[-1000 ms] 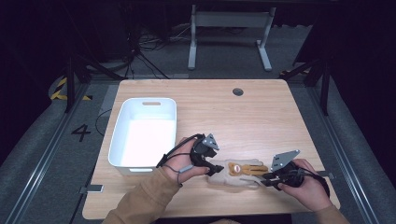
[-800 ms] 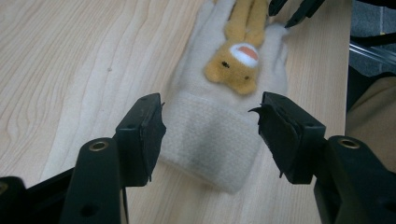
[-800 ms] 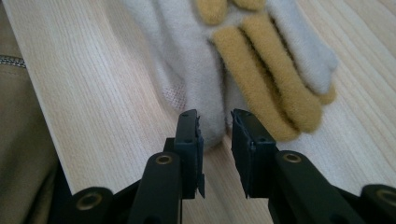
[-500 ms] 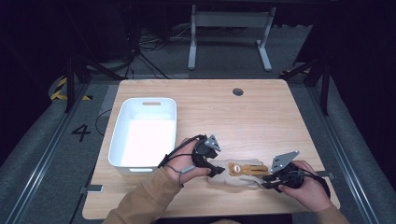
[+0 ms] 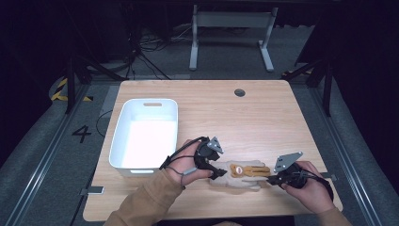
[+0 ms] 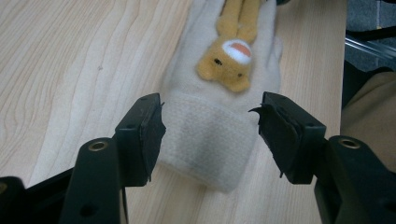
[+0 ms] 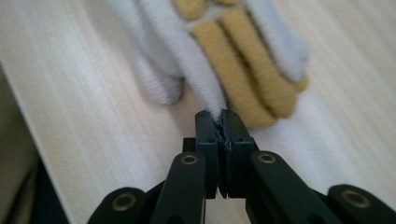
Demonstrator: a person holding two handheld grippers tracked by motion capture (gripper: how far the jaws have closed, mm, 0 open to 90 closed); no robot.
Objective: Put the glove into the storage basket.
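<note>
One cream glove [image 5: 237, 176] with a tan bear figure [image 5: 244, 170] sewn on its back lies flat on the wooden table [image 5: 263, 117], low in the high view's frame and just right of centre, its cuff pointing left and its fingers right. In the right gripper view the right gripper [image 7: 221, 122] has just been closing and now pinches the tip of one pale glove finger [image 7: 201, 60] between its jaws, near the tan paws of the bear. In the left gripper view the left gripper [image 6: 208, 122] stands parted, its jaws straddling the ribbed cuff [image 6: 205, 140] on either side; the left pad seems to brush the cuff edge, the right one stands clear of it, so nothing is grasped there yet.

The risk, as I judge it, is at the fingertip: the pinch holds very little fabric, so a pull or lift could slip it free. If the left jaws close while sitting this high, they may only bunch the top layer of the cuff and drag the glove across the table.

Both hands come up from the bottom edge of the high view, forearms angled inward, the grippers held low and nearly level, facing each other along the glove. The white bin [image 5: 143, 136] sits at centre left, apart from the glove.
</note>
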